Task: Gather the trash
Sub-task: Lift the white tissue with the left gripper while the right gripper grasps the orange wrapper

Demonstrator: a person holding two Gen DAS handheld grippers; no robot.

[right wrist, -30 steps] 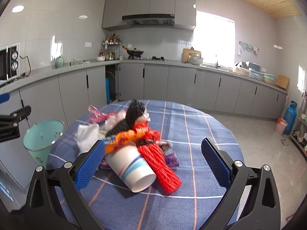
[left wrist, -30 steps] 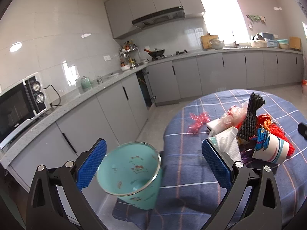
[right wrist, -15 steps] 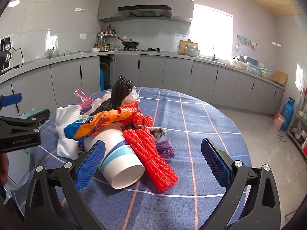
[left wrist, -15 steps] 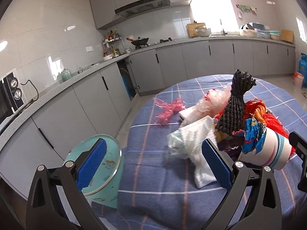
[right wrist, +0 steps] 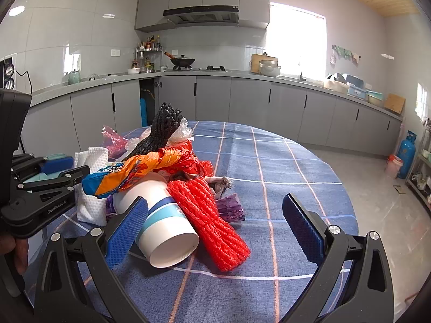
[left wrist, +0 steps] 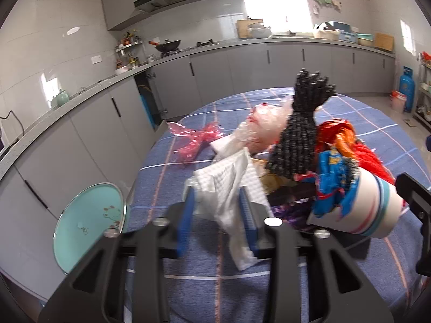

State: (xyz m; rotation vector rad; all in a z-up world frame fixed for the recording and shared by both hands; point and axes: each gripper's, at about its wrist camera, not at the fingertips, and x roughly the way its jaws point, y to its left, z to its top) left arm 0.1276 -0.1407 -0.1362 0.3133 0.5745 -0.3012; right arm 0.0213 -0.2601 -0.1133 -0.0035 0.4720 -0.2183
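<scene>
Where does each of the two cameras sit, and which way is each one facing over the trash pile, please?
Left wrist: on the left gripper, looking over the table edge at the pile; its jaws are closing on the white paper towel, teal bin lower left.
Right wrist: on the right gripper, facing the paper cup and red foam net, jaws open; a hand shows at the left edge.
Shared: towel, cup, black foam net, blue checked tablecloth.

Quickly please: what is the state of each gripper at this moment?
Left gripper: jaws closing on the white paper towel.
Right gripper: open, holding nothing.
</scene>
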